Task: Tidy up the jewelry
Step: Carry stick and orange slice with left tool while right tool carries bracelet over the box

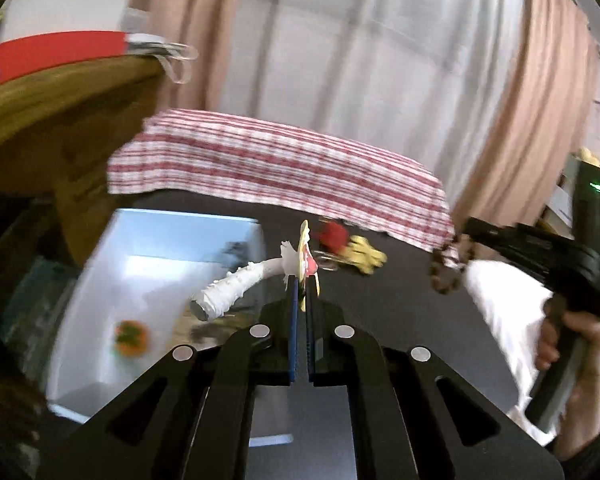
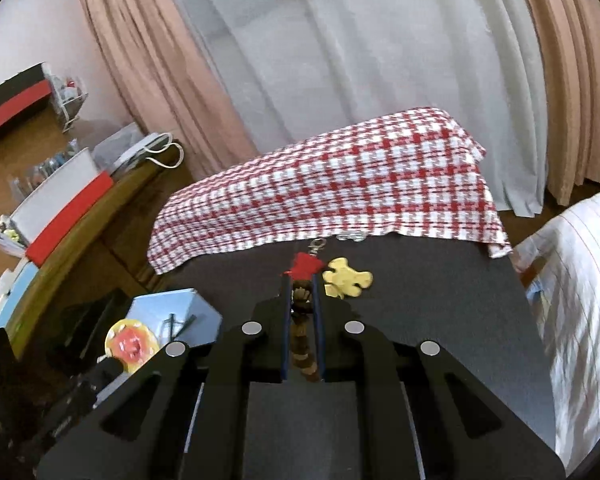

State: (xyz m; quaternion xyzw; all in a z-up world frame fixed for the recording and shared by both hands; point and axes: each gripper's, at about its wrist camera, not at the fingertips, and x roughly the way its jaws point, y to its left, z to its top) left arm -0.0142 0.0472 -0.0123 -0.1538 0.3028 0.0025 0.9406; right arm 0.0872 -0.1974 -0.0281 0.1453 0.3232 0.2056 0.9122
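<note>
Over the dark table (image 2: 440,300), left claw (image 1: 301,280) pinches a round charm (image 1: 306,258), right claw (image 2: 301,280) a brown beaded strand (image 2: 301,344)

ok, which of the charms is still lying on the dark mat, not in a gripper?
The yellow puzzle-piece charm, beside the red one; the other charms are held.

Both claws are showing matte black linkages, four round silver rivets and blue-edged fingers (image 1: 293,320); a green light (image 1: 597,188) is glowing on the right claw (image 1: 466,226).
</note>
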